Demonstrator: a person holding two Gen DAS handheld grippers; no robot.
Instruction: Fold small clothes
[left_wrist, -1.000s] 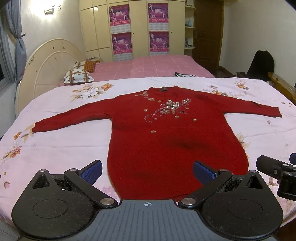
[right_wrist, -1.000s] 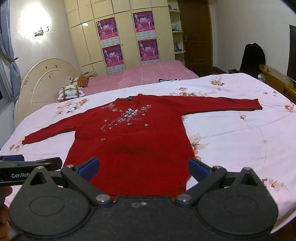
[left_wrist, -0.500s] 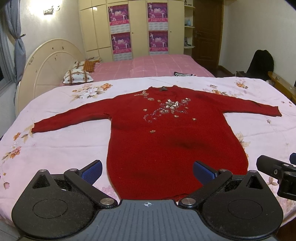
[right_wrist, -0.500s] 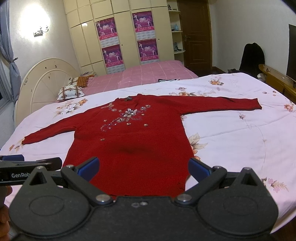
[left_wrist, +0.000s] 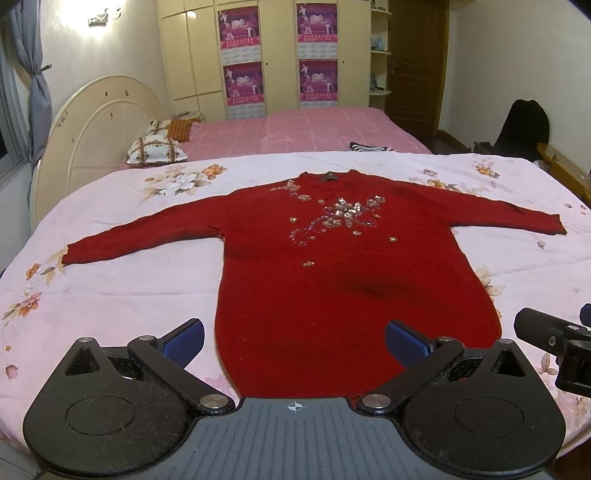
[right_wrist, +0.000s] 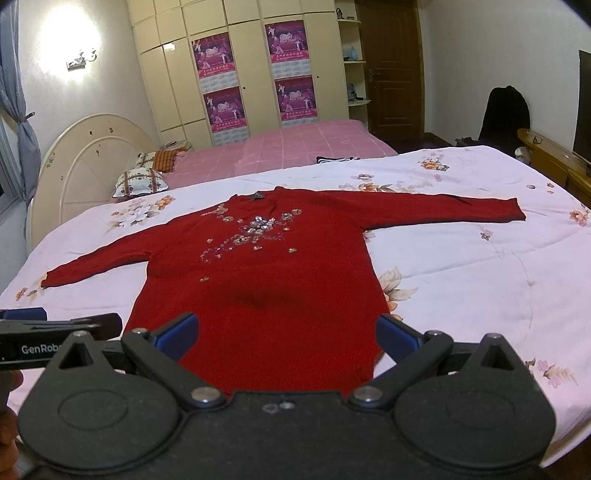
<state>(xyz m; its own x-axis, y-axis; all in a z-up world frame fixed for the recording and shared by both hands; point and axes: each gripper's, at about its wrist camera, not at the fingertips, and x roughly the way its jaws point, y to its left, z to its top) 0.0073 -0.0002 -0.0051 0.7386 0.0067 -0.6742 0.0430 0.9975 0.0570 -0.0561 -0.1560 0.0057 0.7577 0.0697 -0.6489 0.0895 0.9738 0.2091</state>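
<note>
A red long-sleeved sweater with a sequin flower pattern on the chest lies flat, face up, on a white floral bedspread. Both sleeves are spread out sideways and its hem points toward me. My left gripper hovers open just short of the hem, with nothing between its blue pads. My right gripper is likewise open over the hem's near edge. Each gripper's black body shows at the edge of the other's view.
Behind the spread is a pink bed with pillows and a cream headboard. Cream wardrobes with posters line the far wall. A wooden bench and a dark garment stand at the right.
</note>
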